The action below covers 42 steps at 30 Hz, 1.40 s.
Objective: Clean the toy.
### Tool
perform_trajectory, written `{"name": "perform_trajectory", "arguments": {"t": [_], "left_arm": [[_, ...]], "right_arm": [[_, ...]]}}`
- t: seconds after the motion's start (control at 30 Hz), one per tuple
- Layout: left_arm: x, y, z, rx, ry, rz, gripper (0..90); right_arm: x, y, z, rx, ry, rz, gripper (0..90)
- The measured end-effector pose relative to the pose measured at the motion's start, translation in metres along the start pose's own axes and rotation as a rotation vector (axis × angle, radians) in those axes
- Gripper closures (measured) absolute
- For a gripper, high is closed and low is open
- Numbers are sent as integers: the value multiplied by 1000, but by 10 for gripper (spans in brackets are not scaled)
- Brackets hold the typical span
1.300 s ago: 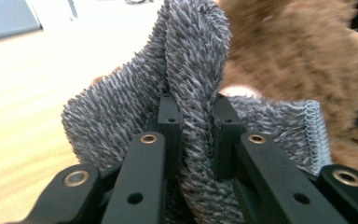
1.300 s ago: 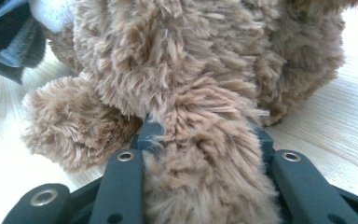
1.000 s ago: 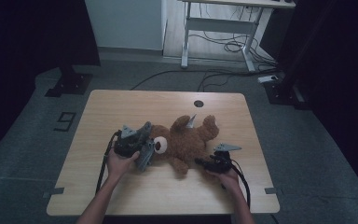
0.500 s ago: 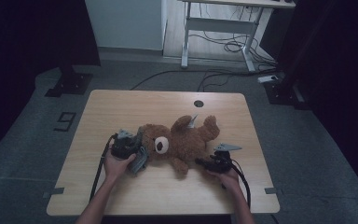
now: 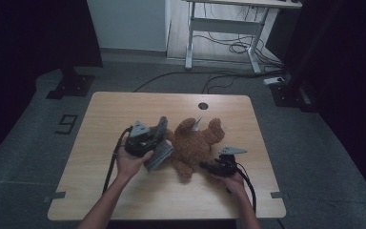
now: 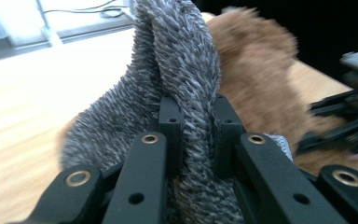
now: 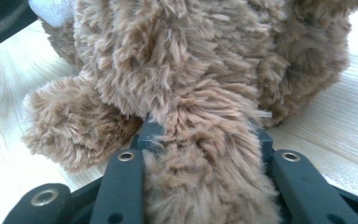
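The left gripper point(image 5: 159, 143), left of centre in the high view, is pressed together on a fold of grey fuzzy cloth point(image 6: 182, 70); in the left gripper view the fabric is pinched between the black jaws and rises toward the top of the frame. The right gripper point(image 5: 209, 166), lower right of centre, is clamped on a limb of the brown teddy bear point(image 5: 195, 143), the fur bulging between its jaws in the right gripper view. The bear lies at the middle of the wooden table point(image 5: 100, 191), with the cloth against its left side, apparently over the head.

The step in hand appears to be drawing the grey cloth off the bear. It is best done with the bear's limb held firmly down against the table while the cloth is pulled away smoothly along the head, so the fabric is not snagged and the bear is not dragged along. The pinch should be kept deep in the fold, as fuzzy fabric is likely to slip.
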<state>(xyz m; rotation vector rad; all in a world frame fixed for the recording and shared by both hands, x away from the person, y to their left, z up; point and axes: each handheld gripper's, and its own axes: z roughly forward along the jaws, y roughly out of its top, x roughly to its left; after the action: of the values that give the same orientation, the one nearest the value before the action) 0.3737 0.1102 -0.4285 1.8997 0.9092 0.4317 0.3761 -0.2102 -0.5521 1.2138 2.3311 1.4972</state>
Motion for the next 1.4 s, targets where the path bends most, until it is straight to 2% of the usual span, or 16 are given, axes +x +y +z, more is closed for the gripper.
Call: {"name": "perform_trajectory", "arguments": {"t": [0.13, 0.17, 0.27, 0.3, 0.33, 0.4, 0.43, 0.53, 0.67, 0.73, 0.8, 0.87, 0.93, 1.2, 1.3, 1.4], "left_arm": [[-16, 12, 20, 13, -30, 13, 776], [-29, 19, 39, 32, -52, 19, 776], [-41, 22, 56, 52, -77, 28, 776], [-52, 22, 69, 71, -103, 33, 776], [-52, 22, 69, 71, -103, 33, 775], [-66, 19, 85, 101, -104, 59, 773], [-77, 14, 98, 127, -80, 98, 772], [-79, 11, 100, 119, -63, 110, 773], [-68, 10, 91, 117, -44, 116, 774], [-56, 5, 82, 120, 26, 134, 774], [-44, 0, 78, 127, 61, 123, 773], [-40, -2, 76, 128, 67, 110, 774], [-22, -11, 65, 108, 55, 72, 775], [-4, -20, 41, 44, 32, 24, 774], [1, -17, 25, 8, 81, 27, 775], [14, -19, 17, 19, 114, 14, 777]], "right_arm": [[0, 0, 0, 1, 0, 2, 618], [0, 0, 0, 2, 0, 3, 618], [0, 0, 0, 3, 1, 3, 618], [0, 0, 0, 3, 2, 3, 618], [0, 0, 0, 3, 2, 3, 618], [0, 0, 0, 2, 2, 3, 618], [0, 0, 0, 3, 1, 4, 619], [-1, -1, 0, 6, -4, 7, 620], [0, -1, 0, 6, -3, 3, 620], [0, -1, 0, 2, -4, 4, 620], [0, -1, 0, 1, -6, 7, 620], [0, -1, 0, 0, -6, 13, 620], [1, -1, 1, 1, -3, 13, 620], [6, -1, 4, 13, 17, -6, 619], [6, -1, 4, 16, 15, -2, 619], [5, -1, 4, 16, 17, 2, 619]]}}
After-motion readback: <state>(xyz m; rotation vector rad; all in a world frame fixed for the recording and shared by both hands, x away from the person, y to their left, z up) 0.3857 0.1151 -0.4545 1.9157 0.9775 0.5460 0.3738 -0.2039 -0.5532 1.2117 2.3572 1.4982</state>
